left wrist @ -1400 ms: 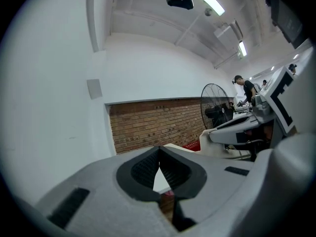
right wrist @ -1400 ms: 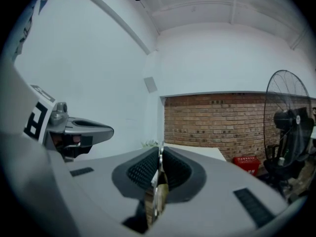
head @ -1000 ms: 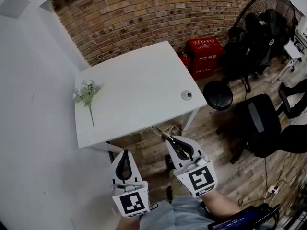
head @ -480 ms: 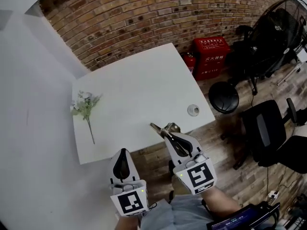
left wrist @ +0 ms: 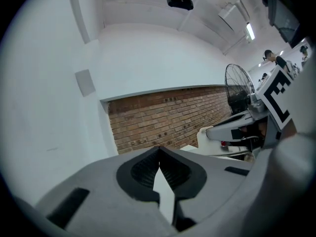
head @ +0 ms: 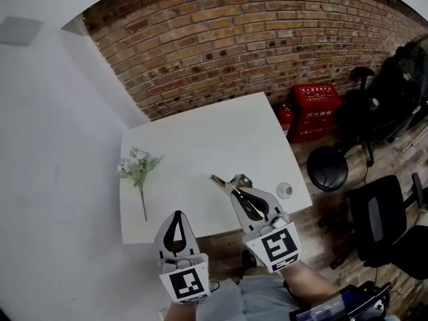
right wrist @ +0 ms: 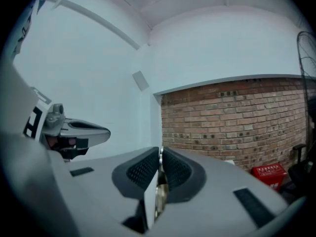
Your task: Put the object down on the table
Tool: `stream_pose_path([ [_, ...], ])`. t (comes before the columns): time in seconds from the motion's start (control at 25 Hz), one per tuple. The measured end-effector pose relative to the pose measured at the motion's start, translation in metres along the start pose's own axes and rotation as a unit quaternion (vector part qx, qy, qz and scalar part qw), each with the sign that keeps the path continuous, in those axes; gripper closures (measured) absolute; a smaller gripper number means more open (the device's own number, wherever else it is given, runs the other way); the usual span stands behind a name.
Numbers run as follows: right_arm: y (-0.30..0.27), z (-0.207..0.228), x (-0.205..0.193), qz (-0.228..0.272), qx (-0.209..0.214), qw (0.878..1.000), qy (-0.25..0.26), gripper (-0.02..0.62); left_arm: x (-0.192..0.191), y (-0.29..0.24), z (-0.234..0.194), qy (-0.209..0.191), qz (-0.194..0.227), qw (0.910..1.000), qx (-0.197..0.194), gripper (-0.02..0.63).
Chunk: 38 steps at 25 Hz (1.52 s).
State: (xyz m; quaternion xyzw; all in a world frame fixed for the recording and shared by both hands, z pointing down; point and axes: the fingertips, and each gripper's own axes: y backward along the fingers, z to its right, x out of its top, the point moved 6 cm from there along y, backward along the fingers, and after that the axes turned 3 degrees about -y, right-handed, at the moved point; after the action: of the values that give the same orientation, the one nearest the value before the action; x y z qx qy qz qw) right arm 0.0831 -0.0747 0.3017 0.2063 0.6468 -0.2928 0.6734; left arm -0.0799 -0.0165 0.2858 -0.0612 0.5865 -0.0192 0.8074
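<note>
head view: right gripper [head: 235, 192] pinches a thin, shiny metal object [head: 223, 180] over the table [head: 200, 139]; left gripper [head: 177, 217] jaws together, empty. small round cup [head: 284, 190] on the table's right edge, contents unclear.

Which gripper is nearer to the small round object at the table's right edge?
Right. The right gripper, holding a metal object, is just left of the small round object; the left gripper is at the near edge of the table, much farther left.
</note>
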Motion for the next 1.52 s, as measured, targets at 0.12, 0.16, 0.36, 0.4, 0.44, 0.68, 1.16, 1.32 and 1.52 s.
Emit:
stream_pose_path([
  [0.12,-0.012,0.002,0.008,0.013,0.012,1.0,0.013,0.561,0.006,-0.004,-0.009,-0.001,0.007,0.9998,0.016,0.598],
  [0.16,-0.016,0.003,0.009,0.015,0.014,1.0,0.02,0.561,0.007,-0.006,-0.012,0.0,0.008,0.9997,0.021,0.598],
  [0.36,-0.036,0.002,0.018,0.007,0.03,0.999,0.028,0.561,0.005,-0.012,-0.025,0.007,0.005,0.9991,0.042,0.598],
  [0.4,-0.04,0.002,0.019,0.01,0.033,0.999,0.027,0.561,0.005,-0.014,-0.028,0.008,0.003,0.999,0.045,0.597],
  [0.44,-0.044,0.001,0.02,0.009,0.035,0.999,0.028,0.561,0.004,-0.015,-0.031,0.009,0.001,0.9989,0.046,0.598],
  [0.68,-0.07,-0.003,0.024,0.006,0.041,0.999,0.018,0.561,-0.003,-0.033,-0.047,0.015,-0.005,0.9987,0.048,0.598],
  [1.16,-0.135,-0.005,0.005,-0.036,0.041,0.998,0.02,0.561,-0.036,-0.085,-0.086,0.043,-0.028,0.998,0.037,0.597],
  [1.32,-0.156,-0.001,-0.005,-0.05,0.041,0.998,0.02,0.561,-0.048,-0.101,-0.095,0.048,-0.045,0.9974,0.03,0.597],
  [1.52,-0.178,-0.001,-0.022,-0.076,0.04,0.996,0.005,0.561,-0.069,-0.119,-0.105,0.053,-0.066,0.9962,0.021,0.598],
])
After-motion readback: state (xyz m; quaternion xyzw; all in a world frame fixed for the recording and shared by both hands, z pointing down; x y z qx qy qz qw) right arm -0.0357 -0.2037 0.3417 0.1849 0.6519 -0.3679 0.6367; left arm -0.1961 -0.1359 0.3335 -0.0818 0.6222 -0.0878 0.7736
